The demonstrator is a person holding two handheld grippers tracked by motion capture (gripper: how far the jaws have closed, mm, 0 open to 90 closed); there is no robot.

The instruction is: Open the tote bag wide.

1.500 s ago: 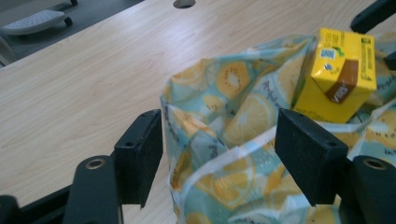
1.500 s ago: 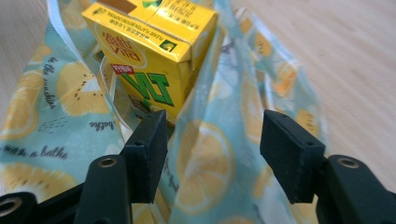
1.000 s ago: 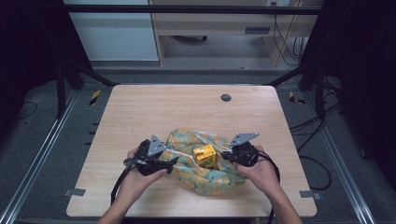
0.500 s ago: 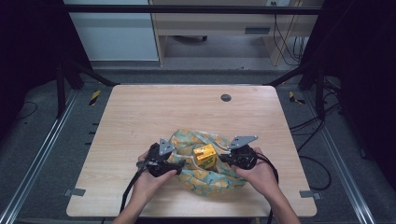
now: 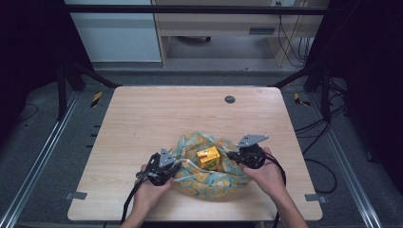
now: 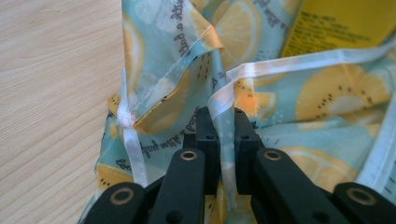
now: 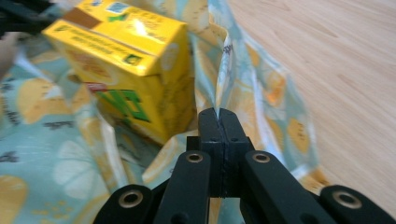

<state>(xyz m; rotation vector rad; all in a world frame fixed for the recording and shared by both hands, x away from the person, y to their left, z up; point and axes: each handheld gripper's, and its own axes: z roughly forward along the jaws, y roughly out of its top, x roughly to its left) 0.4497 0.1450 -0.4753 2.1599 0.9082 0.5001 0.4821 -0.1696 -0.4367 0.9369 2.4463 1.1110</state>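
A thin, soft cloth printed with yellow lemon slices on pale blue [image 5: 209, 178] lay crumpled on the near half of the light wooden desk [image 5: 157, 114], with a small yellow cardboard carton [image 5: 208, 157] standing on its middle. Such fabric looked light and limp; it would fold and sag wherever it was not held, and likely slide a little on the smooth wood. Its hemmed edges and its white ribbon-like tie [image 6: 299, 63] seemed the best holds, since a flat pinch on a doubled hem grips better than on loose cloth. The carton appeared stiff and light, apt to tip if the cloth under it were tugged unevenly.

The left hand-held gripper [image 5: 159, 168] sat at the cloth's left edge. In the left gripper view its jaws were clenched on the white tie [image 6: 224, 135], which ran up between them and bent away to the right across the fabric towards the carton [image 6: 345, 21]. The right hand-held gripper [image 5: 249, 156] sat at the cloth's right edge, just beside the carton. In the right gripper view [image 7: 218, 135] its jaws were pressed together on a raised fold of the cloth's edge [image 7: 224, 70], with the carton [image 7: 126, 65] close ahead and to the left and bare desk to the right.

The cloth thus lay between the two tools, held at opposite sides.
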